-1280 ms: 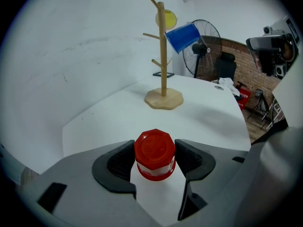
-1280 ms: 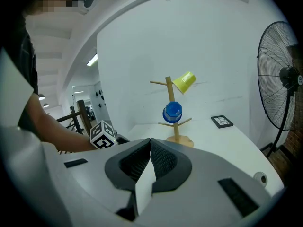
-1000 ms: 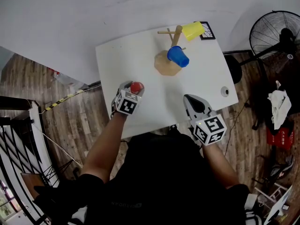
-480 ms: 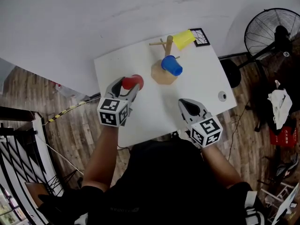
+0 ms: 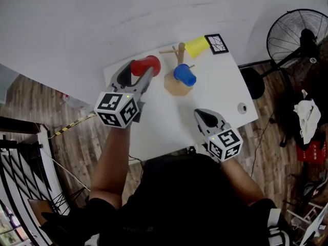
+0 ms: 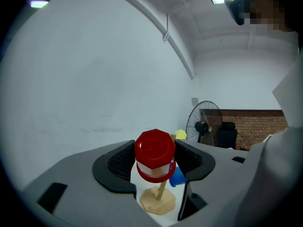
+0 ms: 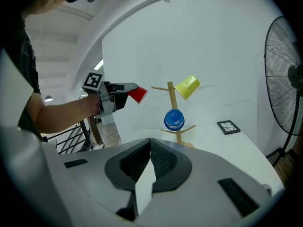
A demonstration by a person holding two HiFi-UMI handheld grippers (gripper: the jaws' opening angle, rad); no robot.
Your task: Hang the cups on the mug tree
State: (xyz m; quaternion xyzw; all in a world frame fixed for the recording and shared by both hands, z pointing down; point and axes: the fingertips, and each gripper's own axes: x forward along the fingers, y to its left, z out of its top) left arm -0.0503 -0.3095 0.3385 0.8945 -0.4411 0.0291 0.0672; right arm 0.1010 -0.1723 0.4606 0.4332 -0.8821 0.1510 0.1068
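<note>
While the head view looks down, the left gripper (image 5: 139, 72) is clamped on the red cup (image 5: 145, 65), carried above the table (image 5: 154, 127). The cup's long axis runs toward 3 o'clock, where the mug tree (image 5: 180, 52) stands near but apart. This hand is the nearer one. The right gripper (image 5: 204, 117) sits well apart at 5 o'clock of the tree.

From the left gripper view, the jaws press both flanks of the red cup, its eight-sided closed end turned to the camera. The tree's base shows at 6 o'clock below it. The blue cup (image 6: 178, 176) and yellow cup (image 6: 180, 135) peek out at 3 o'clock. The pegs are hidden, and I cannot make out a handle.

Only the right gripper view, its own jaws pressed together on nothing, shows side-on a bare upper peg (image 7: 160, 88) reaching to 9 o'clock, toward the red cup. That is likely the target.
</note>
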